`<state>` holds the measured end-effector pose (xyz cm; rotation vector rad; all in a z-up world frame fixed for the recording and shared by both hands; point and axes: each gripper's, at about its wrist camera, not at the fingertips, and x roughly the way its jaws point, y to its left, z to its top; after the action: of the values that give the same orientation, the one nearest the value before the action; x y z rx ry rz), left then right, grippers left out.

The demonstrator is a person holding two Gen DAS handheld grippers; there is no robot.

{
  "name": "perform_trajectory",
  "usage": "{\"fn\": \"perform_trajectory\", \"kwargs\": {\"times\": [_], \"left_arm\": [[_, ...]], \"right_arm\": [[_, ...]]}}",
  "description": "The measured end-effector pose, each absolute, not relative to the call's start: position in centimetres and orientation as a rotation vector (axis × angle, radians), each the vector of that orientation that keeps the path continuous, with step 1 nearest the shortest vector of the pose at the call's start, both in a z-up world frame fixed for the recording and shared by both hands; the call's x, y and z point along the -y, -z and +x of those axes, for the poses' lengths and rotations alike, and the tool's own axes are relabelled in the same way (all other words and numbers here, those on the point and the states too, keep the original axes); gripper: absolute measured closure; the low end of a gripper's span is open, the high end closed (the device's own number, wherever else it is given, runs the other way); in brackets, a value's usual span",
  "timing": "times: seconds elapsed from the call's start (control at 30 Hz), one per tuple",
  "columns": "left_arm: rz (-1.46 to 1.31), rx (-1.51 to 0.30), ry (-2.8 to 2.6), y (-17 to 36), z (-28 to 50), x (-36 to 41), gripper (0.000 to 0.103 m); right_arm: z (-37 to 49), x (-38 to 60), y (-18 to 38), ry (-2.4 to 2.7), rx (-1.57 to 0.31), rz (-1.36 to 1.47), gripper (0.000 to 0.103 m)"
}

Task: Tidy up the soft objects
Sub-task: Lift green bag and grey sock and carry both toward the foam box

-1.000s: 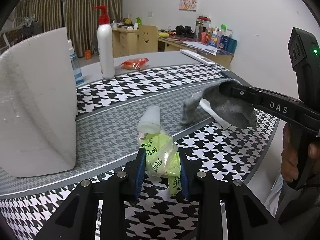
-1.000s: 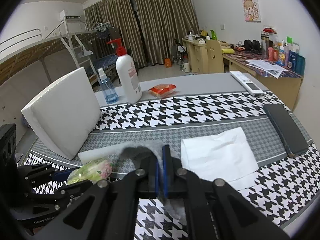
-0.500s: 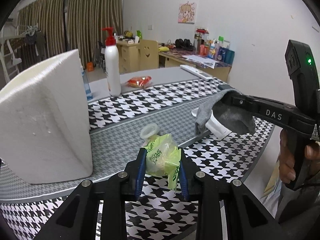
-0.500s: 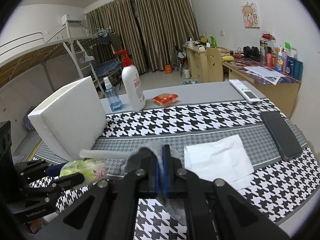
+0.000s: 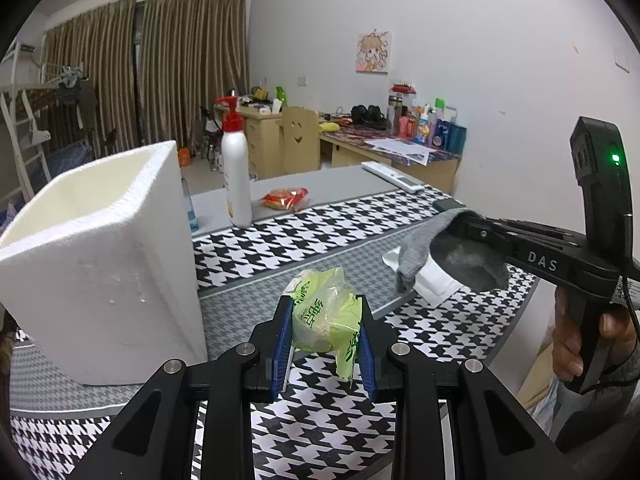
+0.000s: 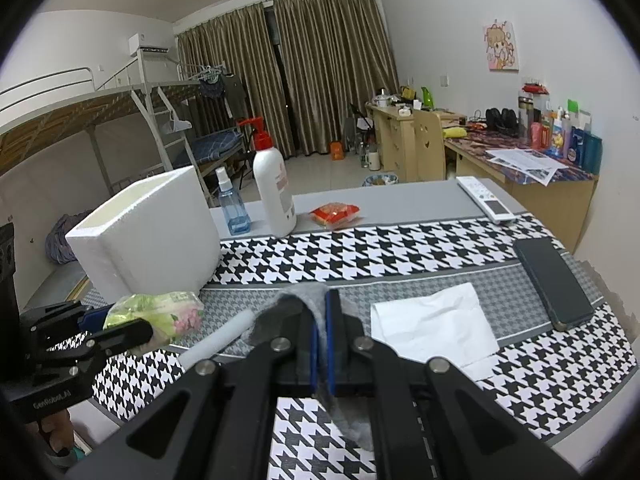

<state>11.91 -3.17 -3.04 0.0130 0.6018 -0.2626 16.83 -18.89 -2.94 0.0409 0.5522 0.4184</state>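
Left to right. White foam box (image 5: 100, 264) at 9 o'clock on the desk (image 5: 320, 236), tilted; its inside mostly hidden by the near wall. Left gripper (image 5: 323, 344) at 6 o'clock: fingers clamped on a green tissue pack (image 5: 324, 312), held clear above the houndstooth cloth; print on the pack too crumpled to read. Right gripper (image 6: 323, 344): fingers pinched tight on a grey sock (image 5: 420, 248), which drapes over and hides one fingertip; its lower end is cut off behind the gripper body. A white tube (image 6: 218, 338) lies beside it, its far end hidden. White napkin (image 6: 432, 328) at 3 o'clock, flat on the desk. Dark phone (image 6: 552, 280) near the right edge.
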Motion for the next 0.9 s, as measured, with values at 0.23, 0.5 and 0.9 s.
{"fn": "perform_trajectory", "kwargs": {"times": [0.23, 0.5, 0.9], "left_arm": [[0.012, -0.572, 0.252, 2.2, 11.6, 2.6, 0.072], [0.018, -0.551, 0.244, 1.5, 11.7, 2.6, 0.072], [-0.001, -0.523, 0.204, 0.6, 11.7, 1.0, 0.072]], "right_arm": [[16.5, 19.0, 2.3, -0.415, -0.537, 0.041, 0.097], [16.3, 18.7, 1.7, -0.425, -0.518, 0.035, 0.097], [16.2, 17.4, 0.6, -0.451, -0.492, 0.022, 0.097]]}}
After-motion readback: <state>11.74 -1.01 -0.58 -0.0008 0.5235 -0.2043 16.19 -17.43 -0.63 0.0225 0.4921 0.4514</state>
